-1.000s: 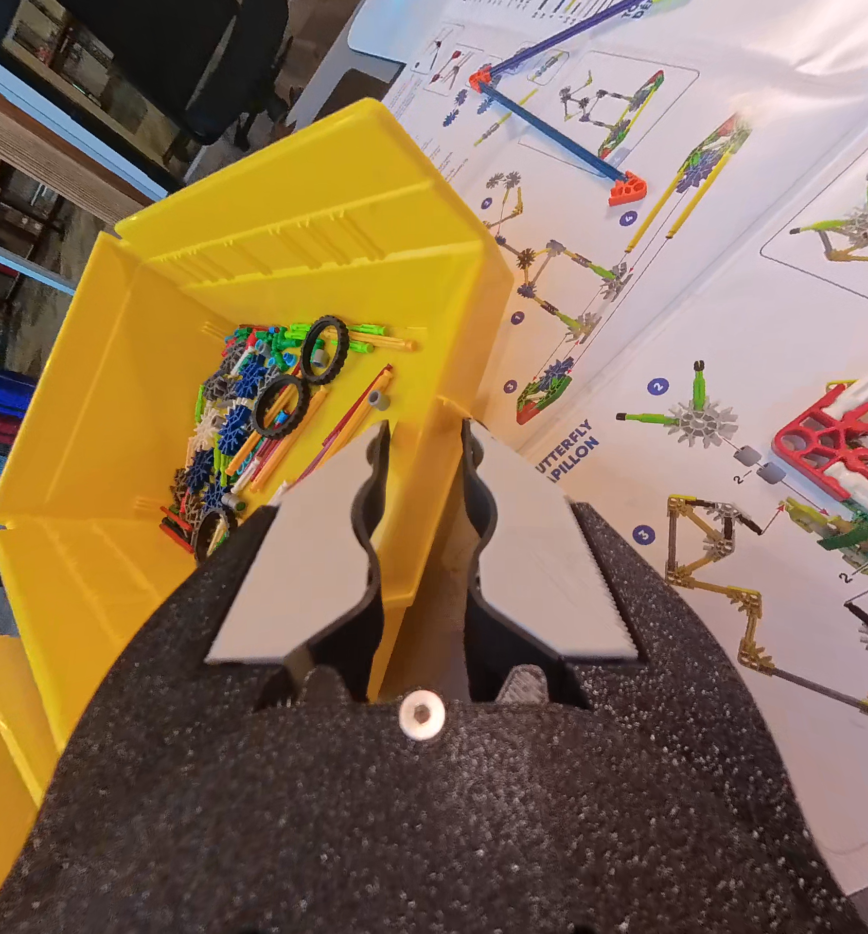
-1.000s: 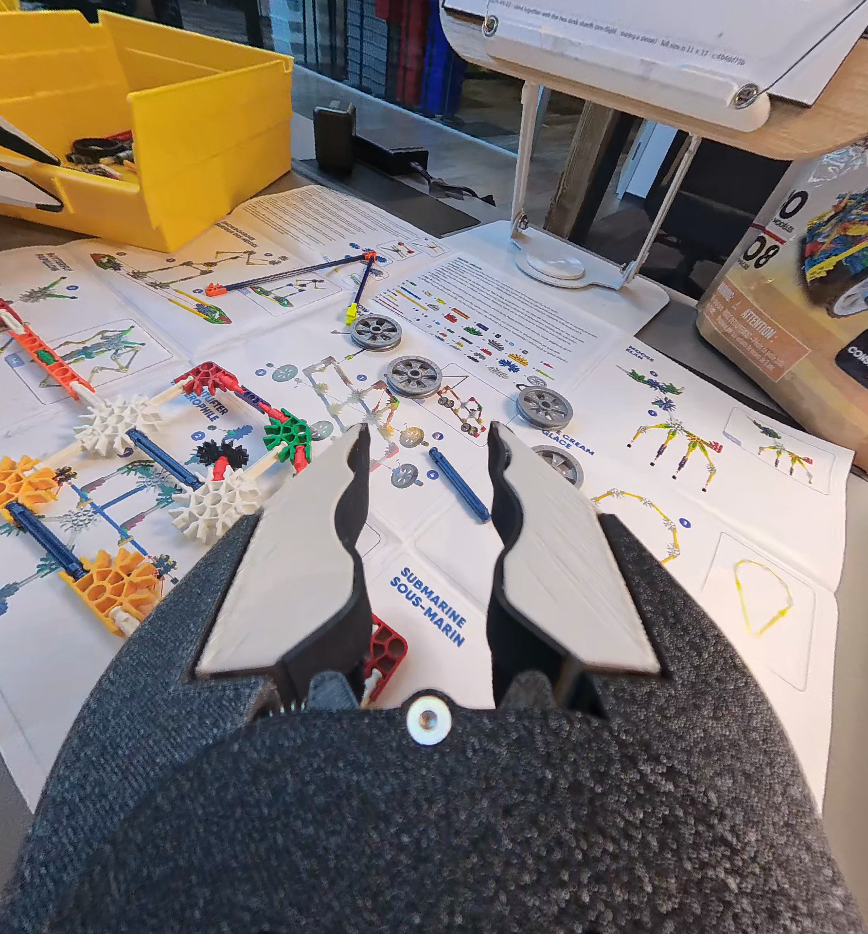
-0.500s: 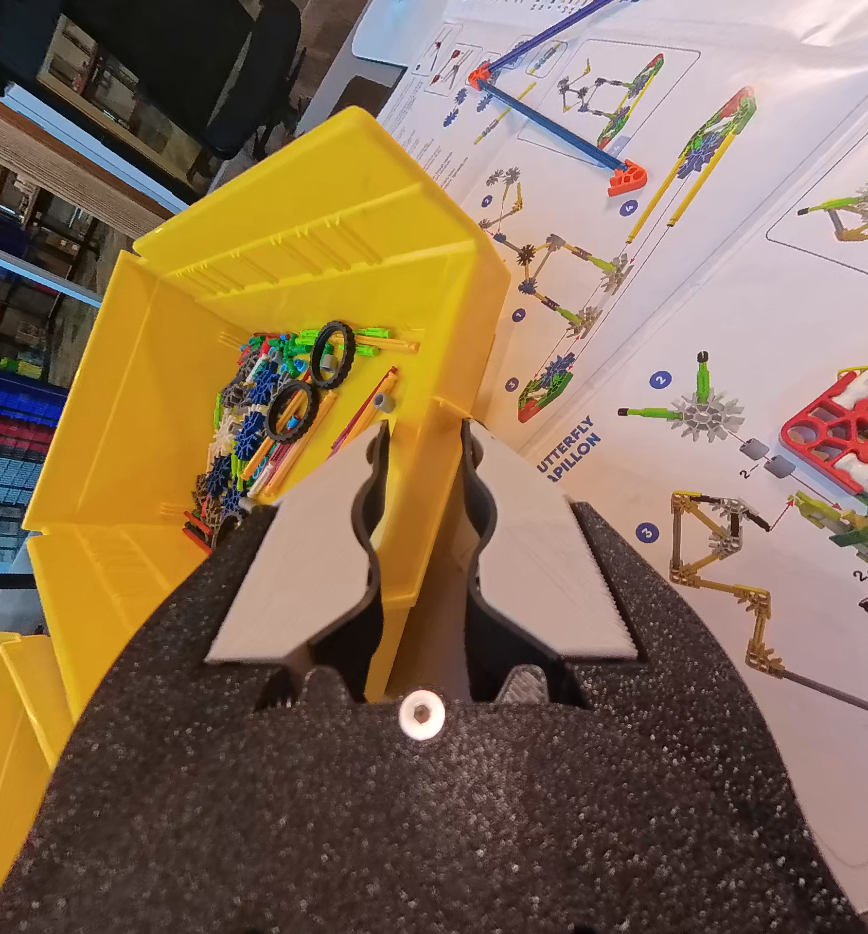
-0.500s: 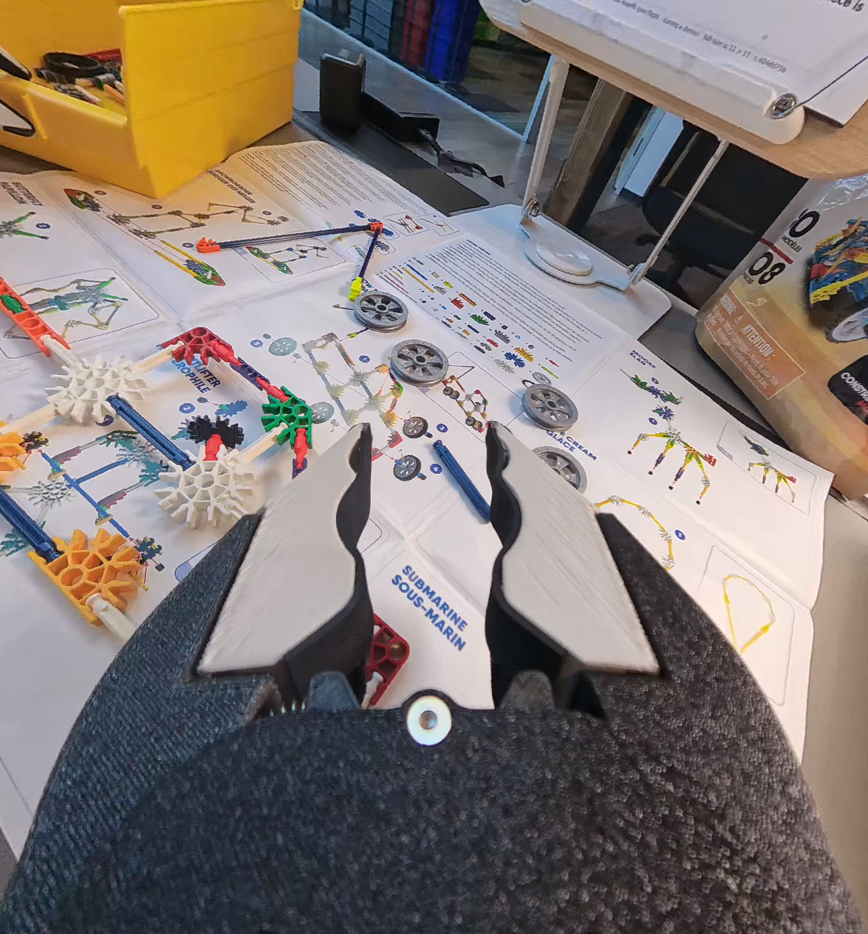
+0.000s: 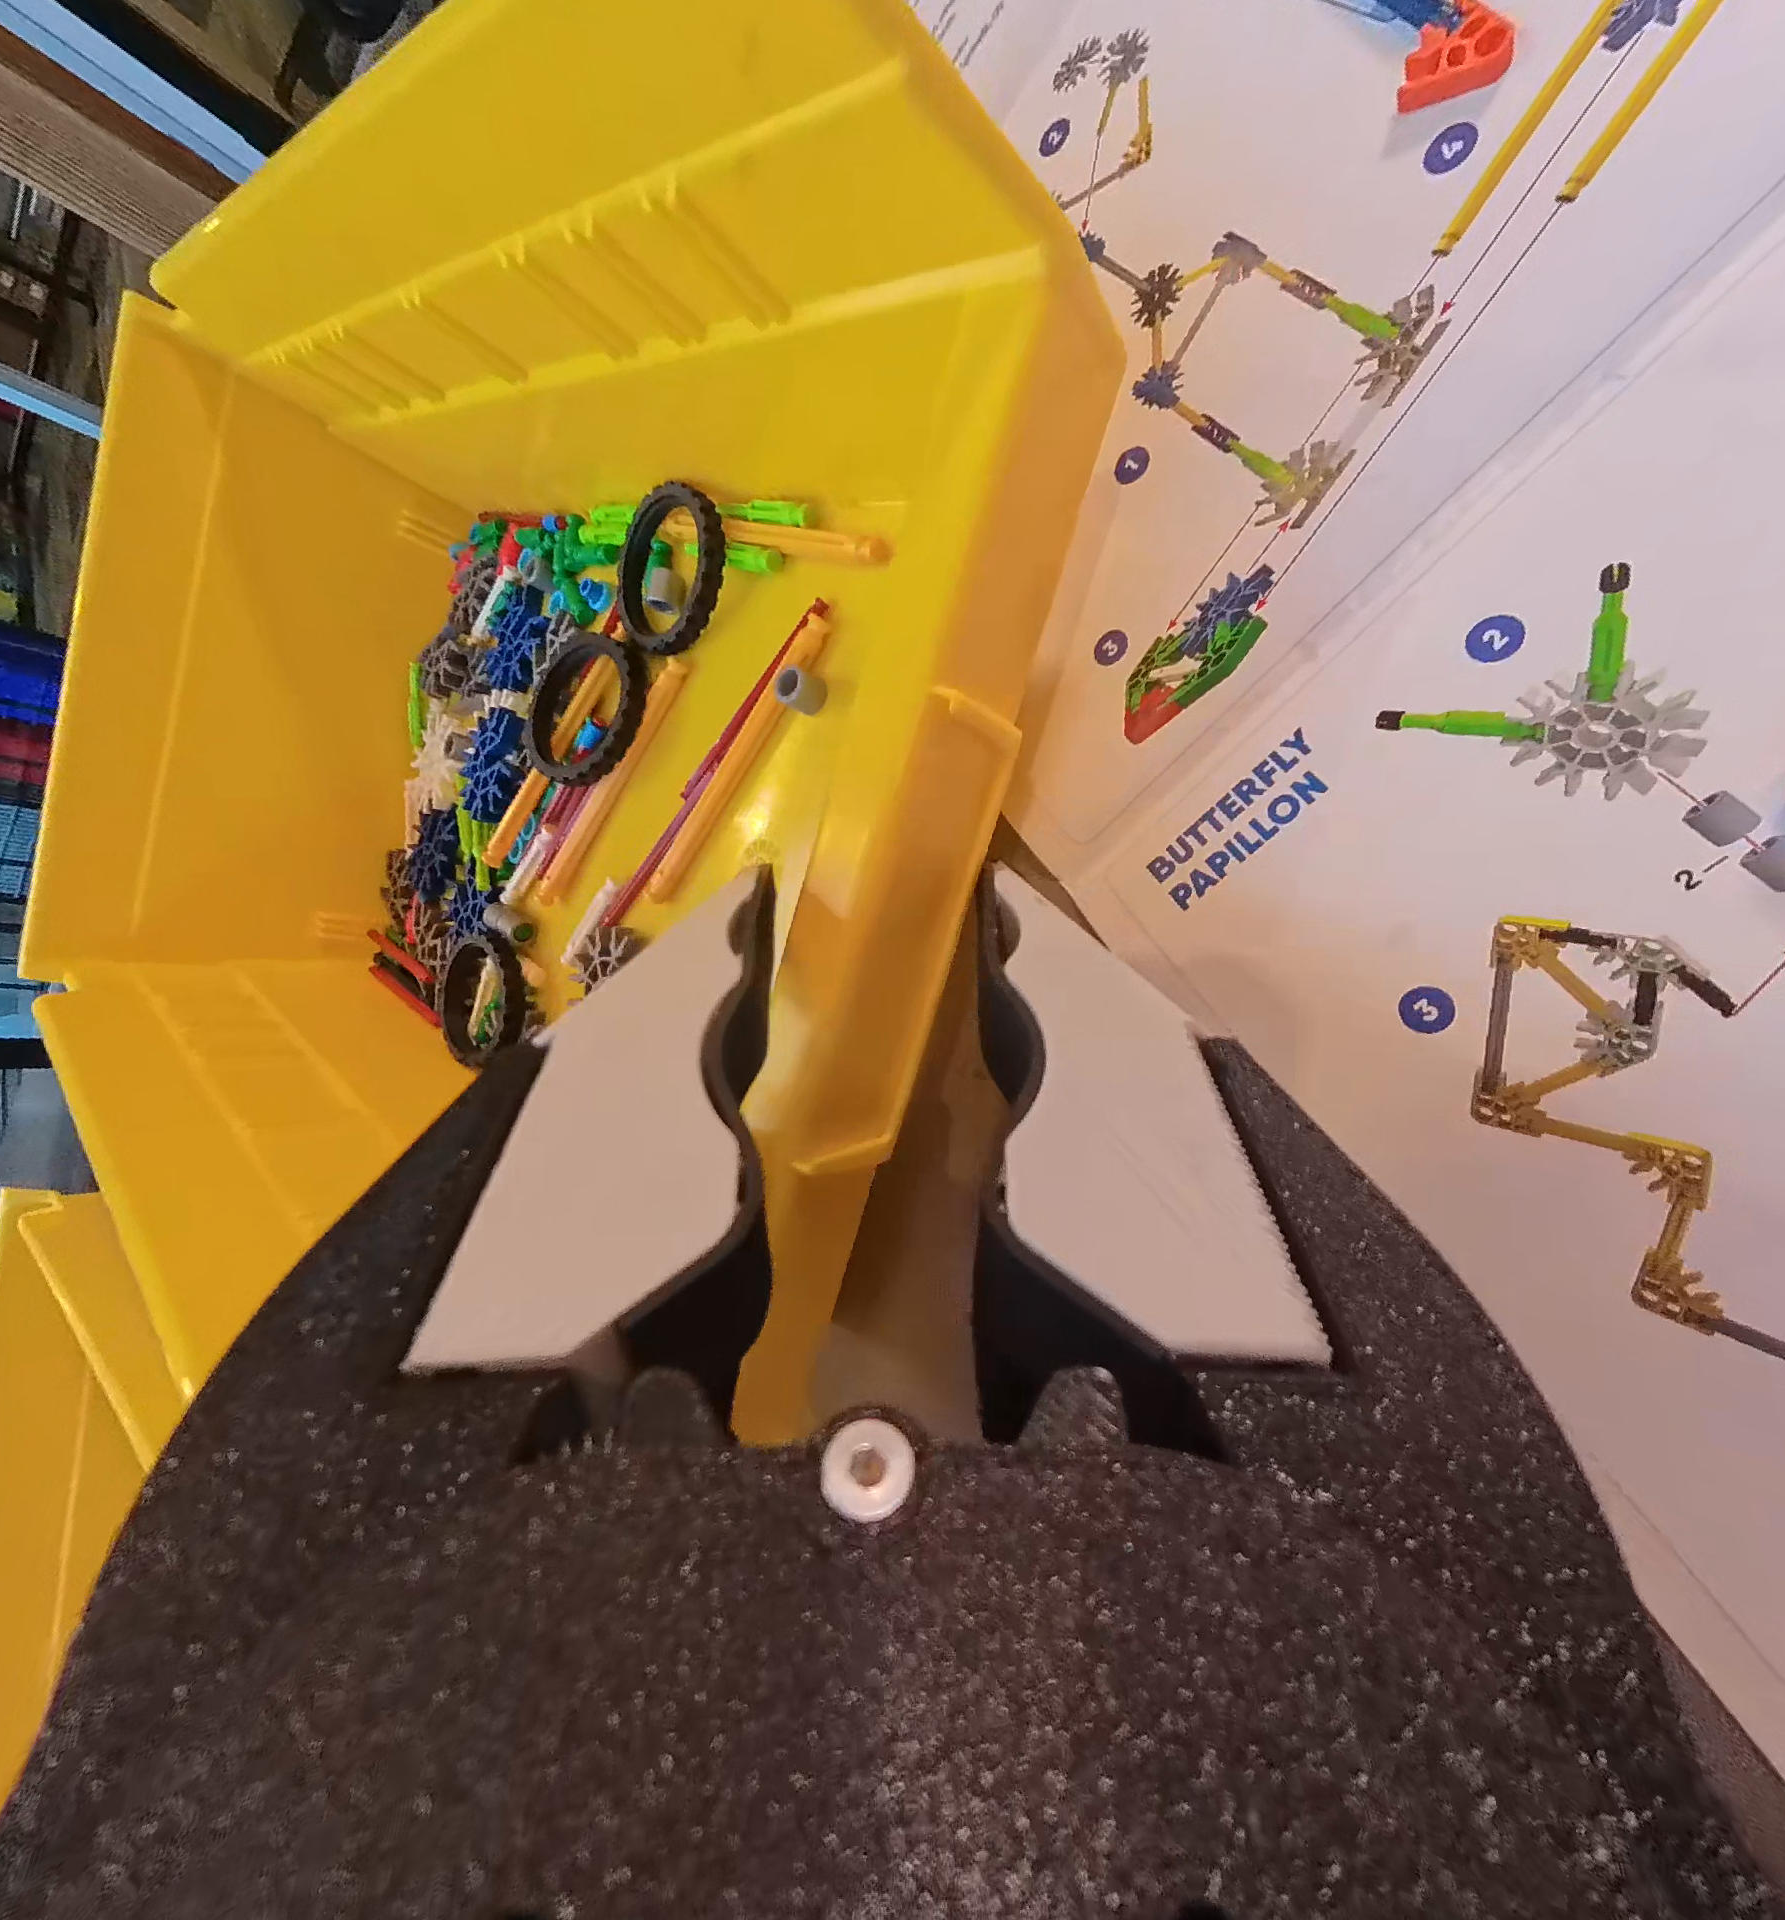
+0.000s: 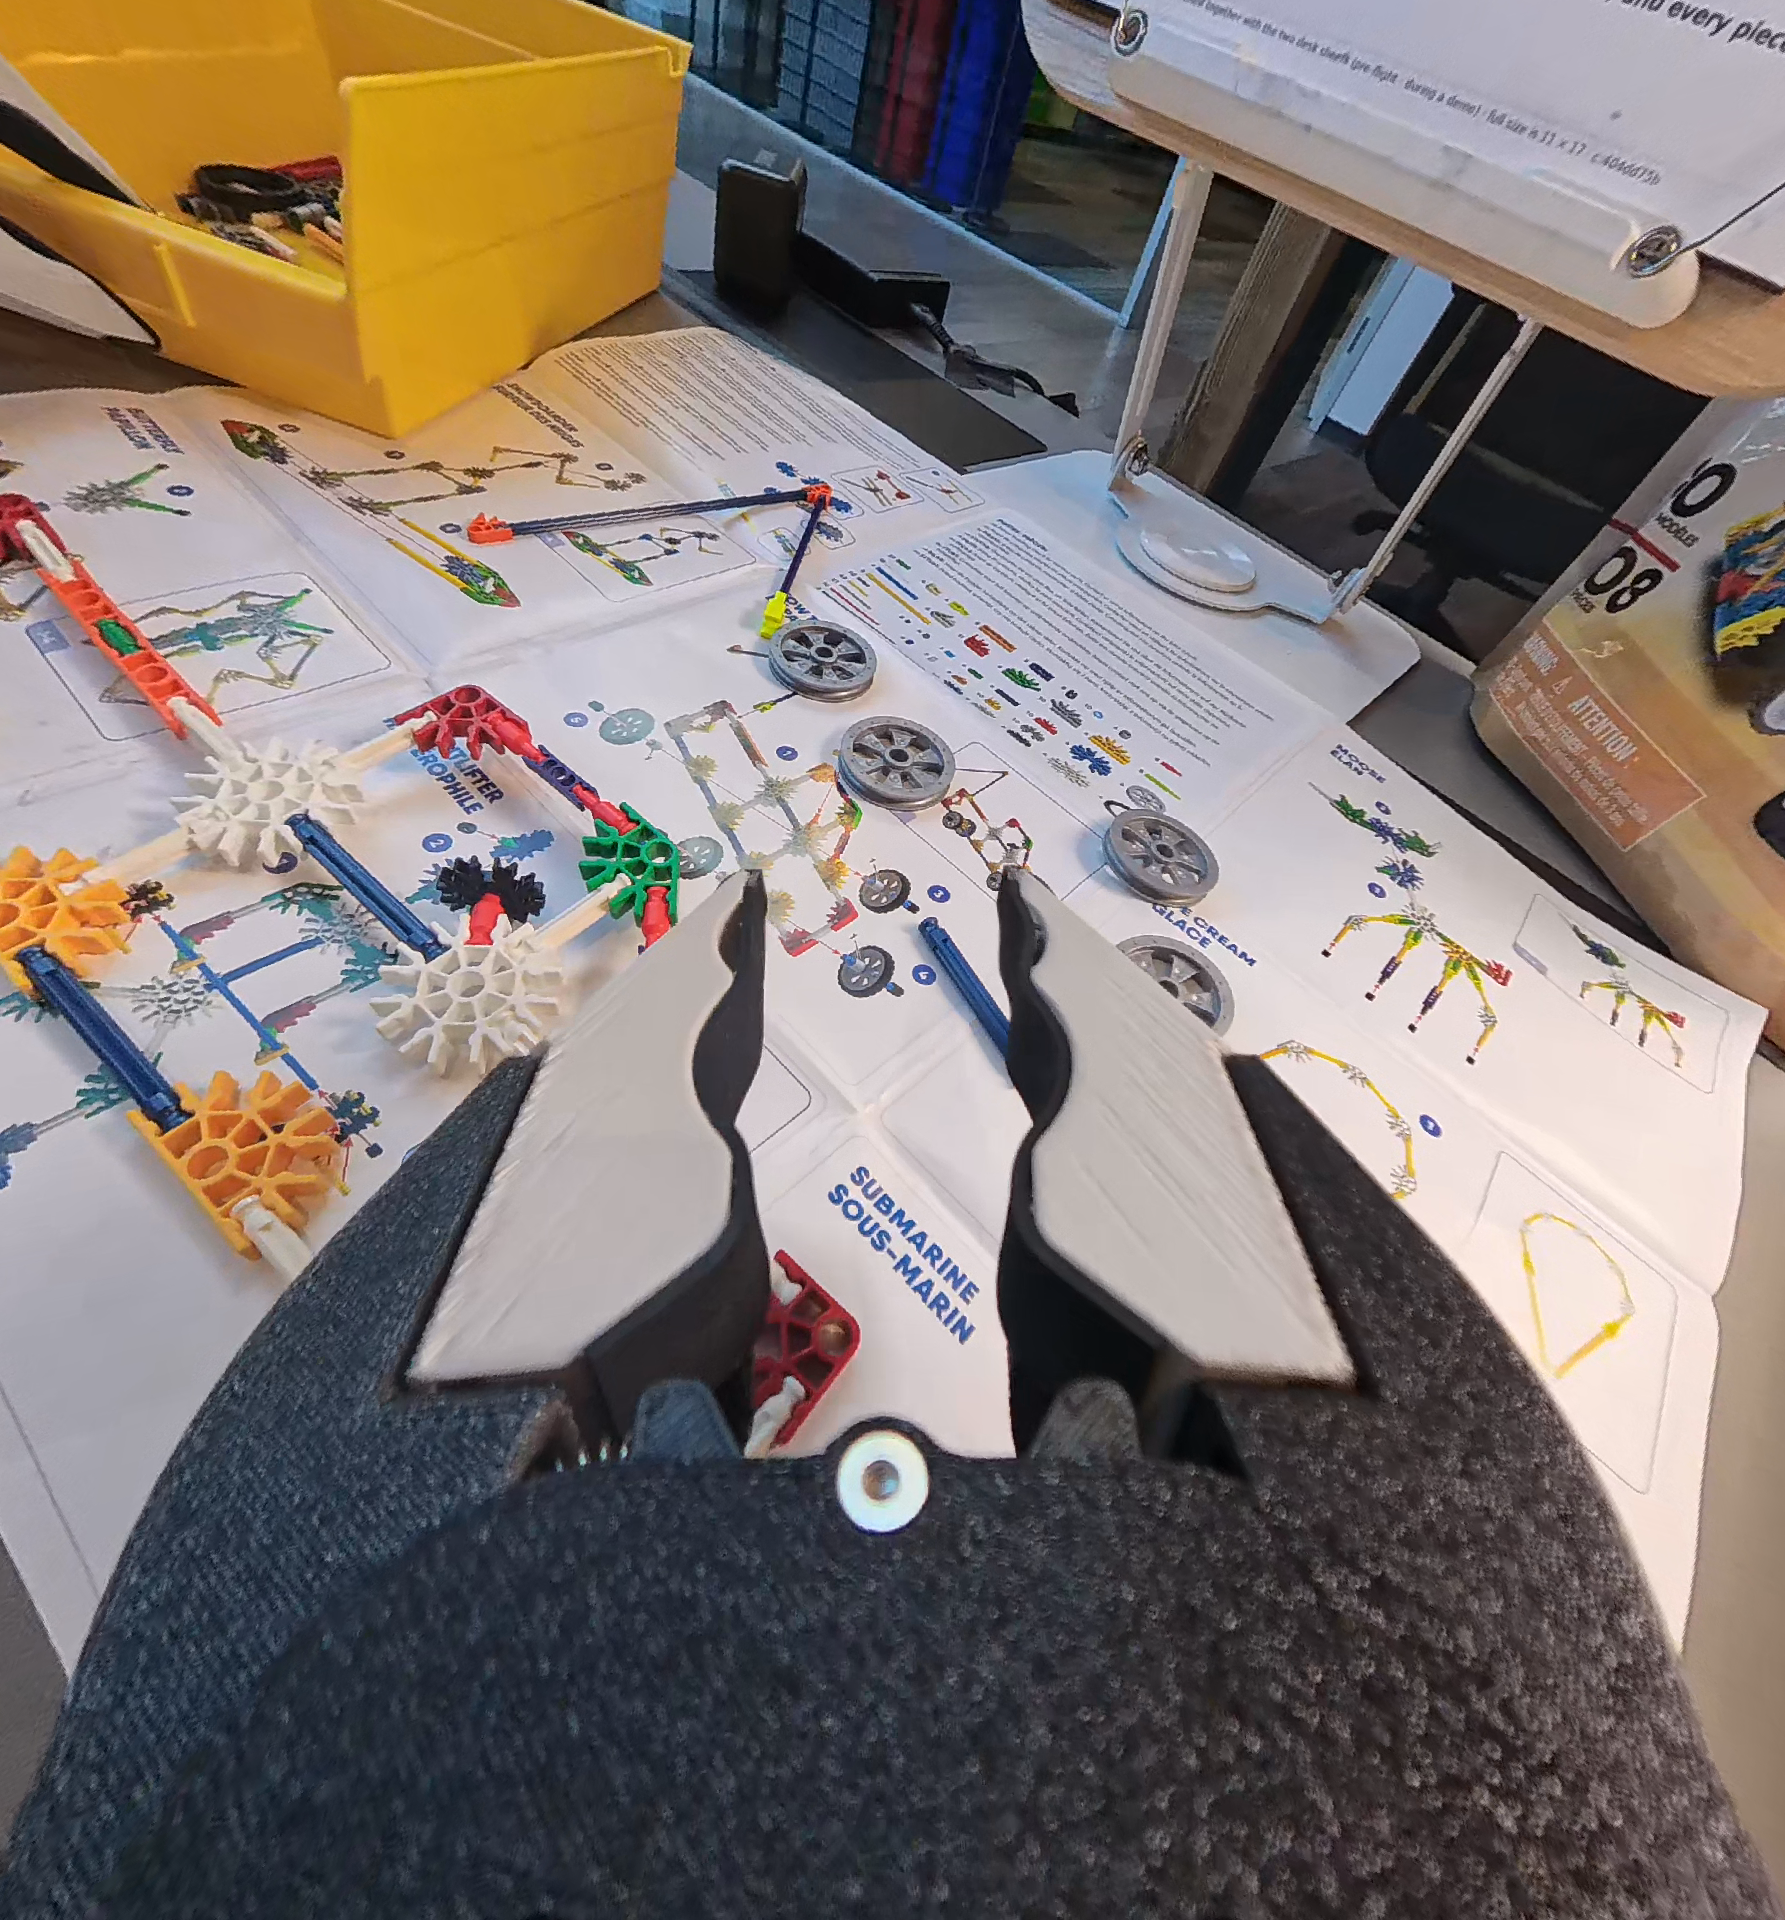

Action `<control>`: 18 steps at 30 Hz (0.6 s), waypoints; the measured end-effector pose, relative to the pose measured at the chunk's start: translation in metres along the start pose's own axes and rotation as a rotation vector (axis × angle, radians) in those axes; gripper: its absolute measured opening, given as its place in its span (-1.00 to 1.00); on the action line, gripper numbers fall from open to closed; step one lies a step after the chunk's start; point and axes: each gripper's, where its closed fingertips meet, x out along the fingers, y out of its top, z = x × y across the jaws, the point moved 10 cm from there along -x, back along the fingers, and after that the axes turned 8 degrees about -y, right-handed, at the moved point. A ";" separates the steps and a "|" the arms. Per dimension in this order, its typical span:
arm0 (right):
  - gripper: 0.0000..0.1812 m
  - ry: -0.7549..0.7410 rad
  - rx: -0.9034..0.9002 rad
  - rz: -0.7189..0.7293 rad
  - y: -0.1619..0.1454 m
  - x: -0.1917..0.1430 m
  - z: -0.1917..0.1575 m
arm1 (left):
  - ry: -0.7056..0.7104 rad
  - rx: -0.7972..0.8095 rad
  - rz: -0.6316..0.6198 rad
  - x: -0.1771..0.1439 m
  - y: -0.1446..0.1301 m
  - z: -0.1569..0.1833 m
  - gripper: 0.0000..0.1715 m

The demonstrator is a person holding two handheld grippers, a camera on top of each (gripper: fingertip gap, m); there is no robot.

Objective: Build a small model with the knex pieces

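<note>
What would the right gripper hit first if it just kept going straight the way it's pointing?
Most likely the short blue rod lying on the instruction sheet between the open fingers of the right gripper, then the sheet itself. Depth is unclear; the grey wheels lie farther on.

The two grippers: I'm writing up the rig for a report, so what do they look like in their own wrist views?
The left gripper has a black, speckled foam-like body with a silver screw at its centre. The right gripper has a dark blue-grey, fabric-textured body with the same screw. Both carry two pale grey wedge-shaped fingers with wavy black inner pads. No cables, markings or sleeves show.
</note>
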 end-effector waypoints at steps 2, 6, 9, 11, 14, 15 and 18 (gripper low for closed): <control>-0.51 0.004 -0.002 0.003 0.000 0.000 0.000 | 0.005 0.013 -0.007 0.000 0.001 0.001 -0.60; -0.51 0.010 -0.004 0.005 0.000 -0.001 0.000 | 0.024 0.045 -0.004 -0.002 0.004 0.001 -0.63; -0.51 0.012 -0.004 0.006 0.000 -0.001 0.000 | 0.019 0.054 0.022 -0.012 0.013 -0.001 -0.63; -0.51 0.014 -0.004 0.008 0.000 -0.002 0.000 | 0.017 0.060 0.041 -0.027 0.025 -0.007 -0.63; -0.52 0.020 -0.008 0.010 0.000 -0.004 -0.001 | 0.031 0.079 0.091 -0.059 0.046 -0.024 -0.65; -0.52 0.023 -0.010 0.013 -0.001 -0.005 -0.001 | 0.035 0.077 0.111 -0.070 0.053 -0.032 -0.65; -0.52 0.030 -0.008 0.022 -0.001 -0.008 0.000 | 0.055 0.072 0.151 -0.087 0.064 -0.054 -0.67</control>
